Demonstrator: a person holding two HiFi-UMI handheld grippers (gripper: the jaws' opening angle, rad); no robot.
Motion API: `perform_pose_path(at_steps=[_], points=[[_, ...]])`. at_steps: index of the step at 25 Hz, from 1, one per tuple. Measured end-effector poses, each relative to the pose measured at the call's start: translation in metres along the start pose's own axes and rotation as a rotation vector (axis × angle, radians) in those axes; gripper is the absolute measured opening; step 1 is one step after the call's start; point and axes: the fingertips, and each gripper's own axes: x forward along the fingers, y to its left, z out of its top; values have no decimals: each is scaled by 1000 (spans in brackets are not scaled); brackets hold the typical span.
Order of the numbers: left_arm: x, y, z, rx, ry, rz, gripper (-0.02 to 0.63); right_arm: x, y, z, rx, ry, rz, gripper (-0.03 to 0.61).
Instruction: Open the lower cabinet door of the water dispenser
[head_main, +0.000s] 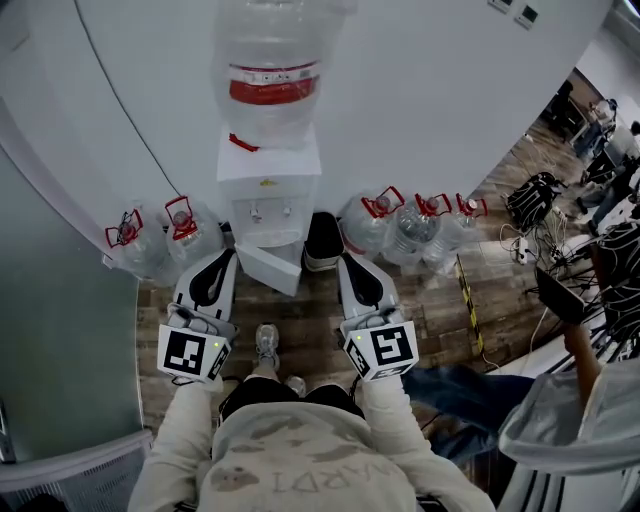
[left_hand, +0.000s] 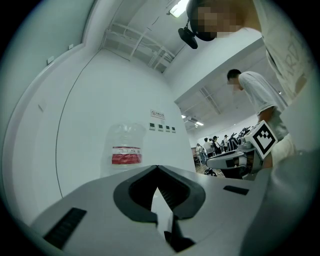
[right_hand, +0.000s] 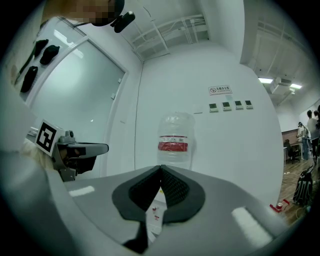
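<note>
The white water dispenser (head_main: 268, 190) stands against the wall with a clear bottle (head_main: 272, 70) on top. Its lower cabinet door (head_main: 270, 268) juts out toward me at an angle, swung away from the body. My left gripper (head_main: 224, 254) hovers just left of the door, fingertips together with nothing between them. My right gripper (head_main: 346, 260) hangs to the right of the door, apart from it, also shut and empty. In the left gripper view the jaws (left_hand: 157, 167) meet below the bottle (left_hand: 126, 150). The right gripper view shows its tips (right_hand: 160, 167) closed under the bottle (right_hand: 173, 141).
Spare water bottles (head_main: 150, 240) sit on the floor left of the dispenser and more (head_main: 412, 228) on the right. A dark bin-like object (head_main: 322, 240) stands beside the dispenser's right side. A person's arm (head_main: 580, 350) and cables (head_main: 535, 200) are at the far right.
</note>
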Motion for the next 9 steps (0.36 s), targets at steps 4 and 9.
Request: perform_pose_path(at_steps=[4,9], points=[[-3,-1,1,-2,-5,3,2,-2,3,0,9,-5,-2,3],[-7,1,3,-6,-8,5,2,-2,7,4,-9,-4,7,3]])
